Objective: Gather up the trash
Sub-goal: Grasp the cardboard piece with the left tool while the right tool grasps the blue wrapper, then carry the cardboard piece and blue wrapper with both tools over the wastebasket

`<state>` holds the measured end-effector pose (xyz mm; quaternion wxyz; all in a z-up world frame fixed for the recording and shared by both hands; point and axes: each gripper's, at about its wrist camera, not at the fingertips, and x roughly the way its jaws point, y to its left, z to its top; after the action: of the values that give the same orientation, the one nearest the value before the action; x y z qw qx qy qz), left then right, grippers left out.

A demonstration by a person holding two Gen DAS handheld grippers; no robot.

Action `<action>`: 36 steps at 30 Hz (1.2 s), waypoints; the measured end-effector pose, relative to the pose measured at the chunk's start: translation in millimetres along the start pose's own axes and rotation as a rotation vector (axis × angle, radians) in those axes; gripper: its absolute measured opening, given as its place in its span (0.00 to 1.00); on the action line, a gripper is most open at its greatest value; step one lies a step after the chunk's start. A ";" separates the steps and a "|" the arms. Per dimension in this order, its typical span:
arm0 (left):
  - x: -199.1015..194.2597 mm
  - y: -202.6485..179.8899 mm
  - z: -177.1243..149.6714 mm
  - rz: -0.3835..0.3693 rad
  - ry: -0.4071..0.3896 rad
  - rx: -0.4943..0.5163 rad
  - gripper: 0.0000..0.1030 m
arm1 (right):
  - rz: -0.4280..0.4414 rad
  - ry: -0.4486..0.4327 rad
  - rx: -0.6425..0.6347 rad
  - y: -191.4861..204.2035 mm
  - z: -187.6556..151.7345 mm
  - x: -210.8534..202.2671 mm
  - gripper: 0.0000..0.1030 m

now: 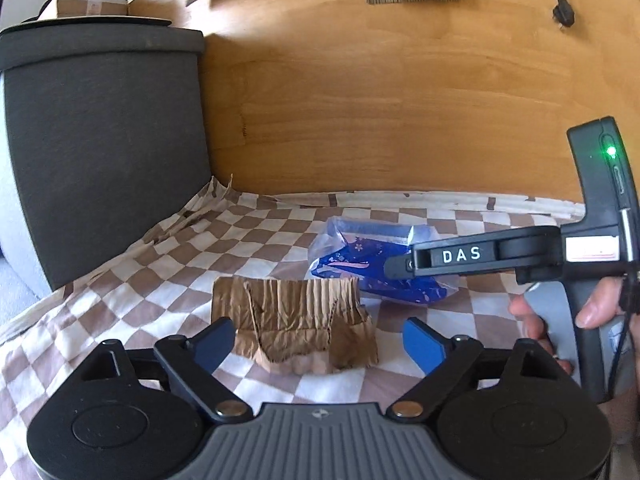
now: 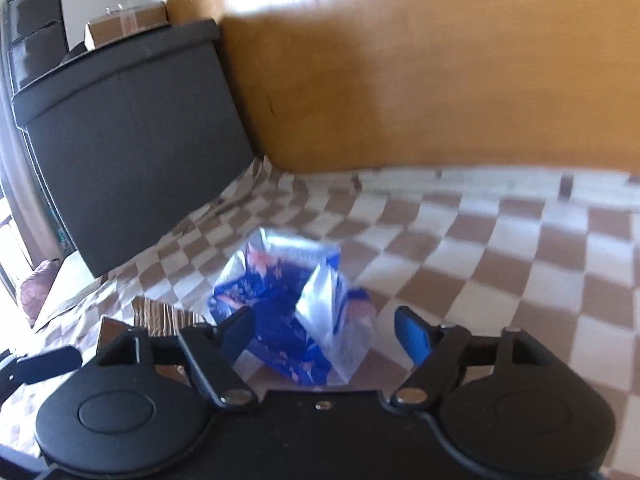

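Brown crinkled corrugated cardboard scrap (image 1: pixel 296 320) is sitting on the brown-and-white checkered cloth (image 1: pixel 120 280) between the left gripper's (image 1: pixel 320 340) spread, released fingers, while over in the right wrist view the right gripper (image 2: pixel 324 332) is hanging unclenched around the crumpled blue plastic wrapper (image 2: pixel 288 308), not squeezing it.
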<state>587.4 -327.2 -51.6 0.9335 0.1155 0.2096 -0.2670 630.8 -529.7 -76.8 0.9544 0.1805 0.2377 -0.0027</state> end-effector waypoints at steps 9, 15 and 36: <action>29.6 -6.0 4.6 0.058 0.077 0.032 0.59 | 0.070 0.019 0.079 -8.9 -4.9 6.2 0.48; 31.1 -1.8 4.3 0.079 0.116 -0.025 0.38 | 0.083 0.046 0.099 -12.4 -6.4 5.3 0.24; -46.7 10.1 -14.0 0.133 0.094 -0.130 0.36 | -0.081 -0.001 0.014 26.6 -37.8 -57.8 0.11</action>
<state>552.4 -293.2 -41.7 0.9439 0.0810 0.2617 -0.1844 564.9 -496.5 -72.4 0.9524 0.1773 0.2444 -0.0429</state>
